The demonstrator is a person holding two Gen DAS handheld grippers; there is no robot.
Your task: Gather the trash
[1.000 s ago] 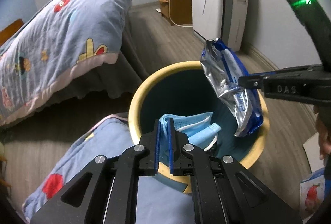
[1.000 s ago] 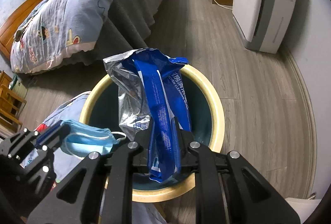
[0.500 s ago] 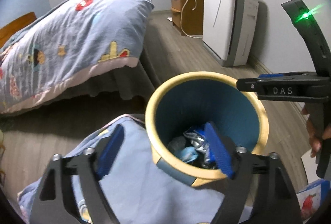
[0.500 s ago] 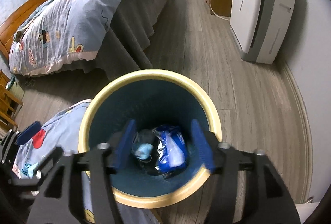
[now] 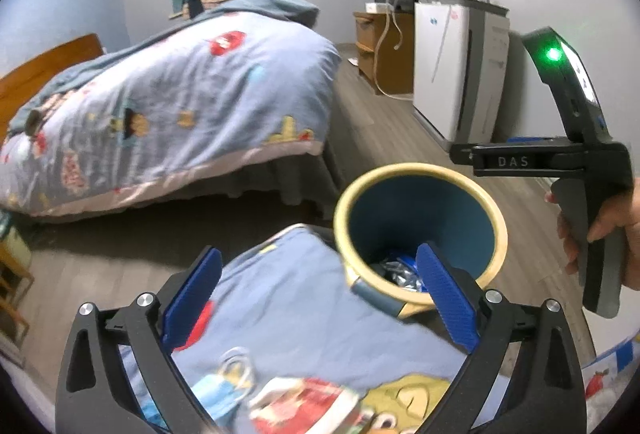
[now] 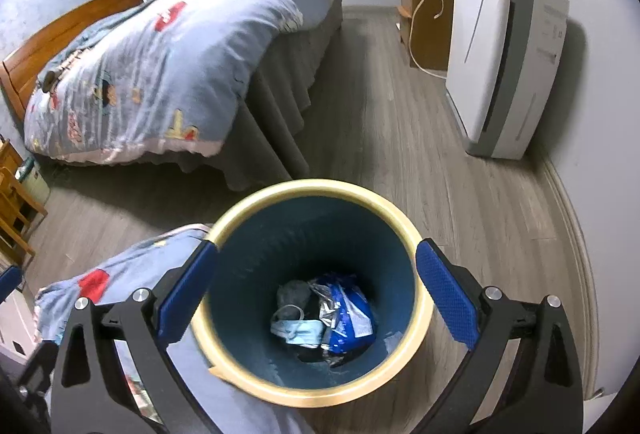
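Note:
A blue trash bin with a cream rim [image 6: 316, 189] [image 5: 416, 169] stands on the wood floor. At its bottom lie a blue face mask [image 6: 298, 330] and a blue-and-silver foil wrapper [image 6: 348, 314]. My right gripper [image 6: 316, 294] is open and empty, held above the bin; it also shows from the side in the left wrist view [image 5: 460, 153]. My left gripper [image 5: 316, 298] is open and empty over a blue patterned cloth [image 5: 296, 318] left of the bin. Another face mask [image 5: 224, 390] and a red-and-white wrapper [image 5: 304, 402] lie on that cloth.
A bed with a blue cartoon duvet [image 6: 160, 65] stands at the left. A white air purifier [image 6: 504, 61] and a wooden cabinet [image 6: 424, 17] stand along the right wall. A carton with a strawberry print [image 5: 608, 382] lies at the lower right.
Both grippers opened and dropped the face mask and the foil wrapper into the bin. Both have since lifted and pulled back; the left one has moved over the cloth.

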